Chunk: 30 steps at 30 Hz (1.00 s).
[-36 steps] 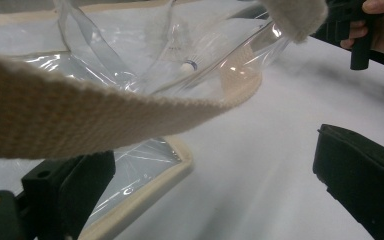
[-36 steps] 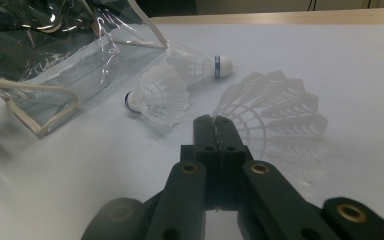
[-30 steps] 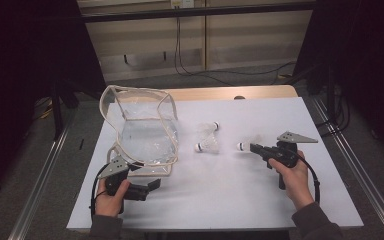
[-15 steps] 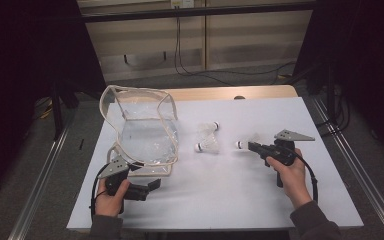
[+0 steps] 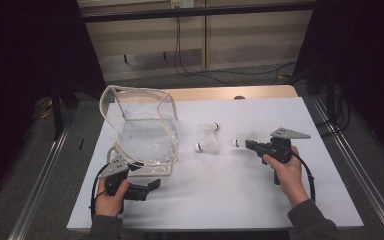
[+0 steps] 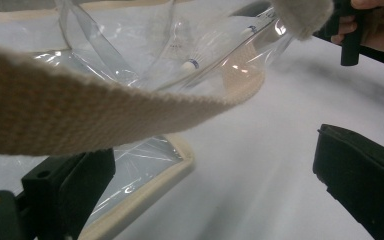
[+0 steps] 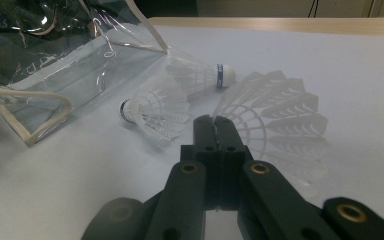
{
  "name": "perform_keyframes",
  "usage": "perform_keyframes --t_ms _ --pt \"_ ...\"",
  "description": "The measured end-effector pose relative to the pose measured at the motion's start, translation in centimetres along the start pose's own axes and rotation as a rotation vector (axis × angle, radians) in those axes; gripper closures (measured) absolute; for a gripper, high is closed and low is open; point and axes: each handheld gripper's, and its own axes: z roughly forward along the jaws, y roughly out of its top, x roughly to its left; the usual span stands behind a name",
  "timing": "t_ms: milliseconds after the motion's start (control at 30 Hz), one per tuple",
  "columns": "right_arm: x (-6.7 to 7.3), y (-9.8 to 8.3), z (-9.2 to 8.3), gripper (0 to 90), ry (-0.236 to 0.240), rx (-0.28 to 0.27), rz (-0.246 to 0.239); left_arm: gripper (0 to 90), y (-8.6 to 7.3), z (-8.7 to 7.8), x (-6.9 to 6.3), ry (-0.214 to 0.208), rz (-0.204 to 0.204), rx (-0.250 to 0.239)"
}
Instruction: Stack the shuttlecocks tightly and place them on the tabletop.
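White paper covers the counter (image 5: 220, 200), with dark floor and a pale wall behind it at the top of the frame. At the left centre of the high view stands a clear bag (image 5: 145, 132) with cream trim, and its strap (image 6: 80, 115) crosses the left gripper view. The left tongs (image 5: 147, 189) rest low at the lower left, just below the bag; the jaws stand wide apart, with nothing between them. The right tongs (image 5: 247, 144) are at the right centre, and the jaws are pressed together on the feather edge of a shuttlecock (image 7: 275, 120); its white cork (image 5: 236, 143) points toward the frame's middle. Two other shuttlecocks lie in the centre, between bag and right tongs: one (image 5: 207, 145) nearer, one (image 5: 210, 128) just behind it.
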Motion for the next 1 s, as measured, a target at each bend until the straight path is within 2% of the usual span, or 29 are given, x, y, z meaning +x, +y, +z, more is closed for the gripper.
perform_keyframes --t_ms 1000 --pt "0.1 0.5 1.2 90.0 0.009 0.012 -0.013 3.5 0.0 0.0 0.0 0.007 0.001 0.010"
